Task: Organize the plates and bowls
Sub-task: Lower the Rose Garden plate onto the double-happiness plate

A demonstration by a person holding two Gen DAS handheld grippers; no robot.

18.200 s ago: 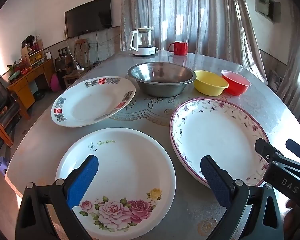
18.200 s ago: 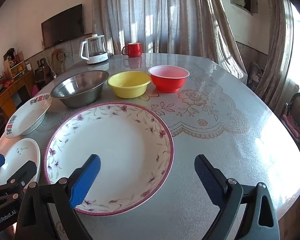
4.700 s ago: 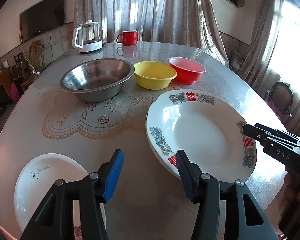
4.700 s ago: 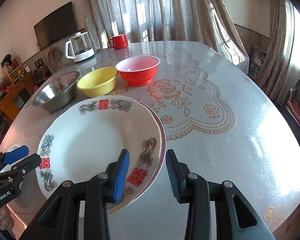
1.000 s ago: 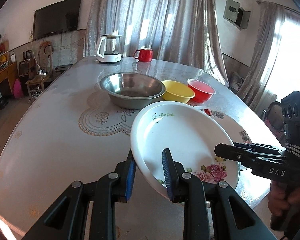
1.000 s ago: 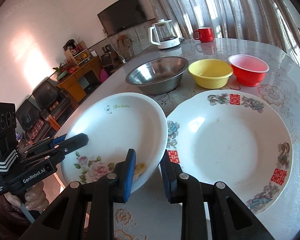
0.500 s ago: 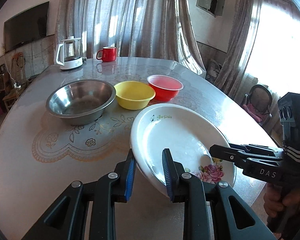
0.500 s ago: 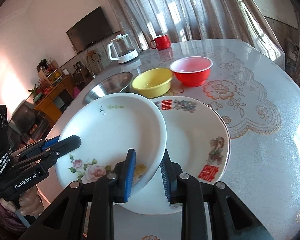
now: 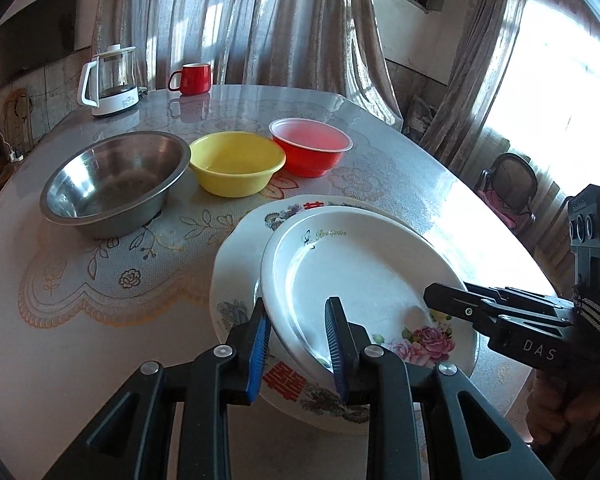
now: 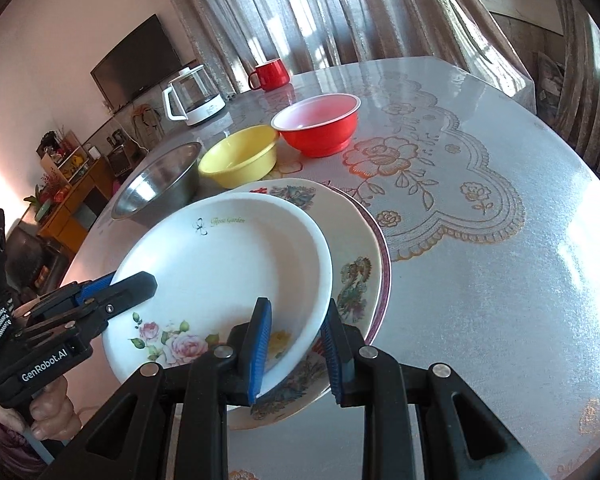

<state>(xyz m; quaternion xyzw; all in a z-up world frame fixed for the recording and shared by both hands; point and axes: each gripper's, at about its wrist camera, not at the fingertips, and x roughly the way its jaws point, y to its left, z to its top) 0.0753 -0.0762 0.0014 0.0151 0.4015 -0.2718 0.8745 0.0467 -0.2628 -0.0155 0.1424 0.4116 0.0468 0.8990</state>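
The rose plate [image 9: 364, 272], judged stiff, glazed-slippery and breakable, is pinched at its near rim by both the left gripper [image 9: 296, 344] and right gripper [image 10: 294, 340], above the stack [image 10: 364, 248].

The surface [image 10: 480, 280] is round, glossy, with a lace-patterned cloth. On it, the steel bowl [image 9: 116, 182] stands as landmark: a yellow bowl [image 9: 236, 162] just beside it, a red bowl [image 9: 310, 150] beyond that, a stacked floral plate [image 10: 376, 248] in front, kettle [image 9: 110, 80] and red mug [image 9: 192, 78] behind.
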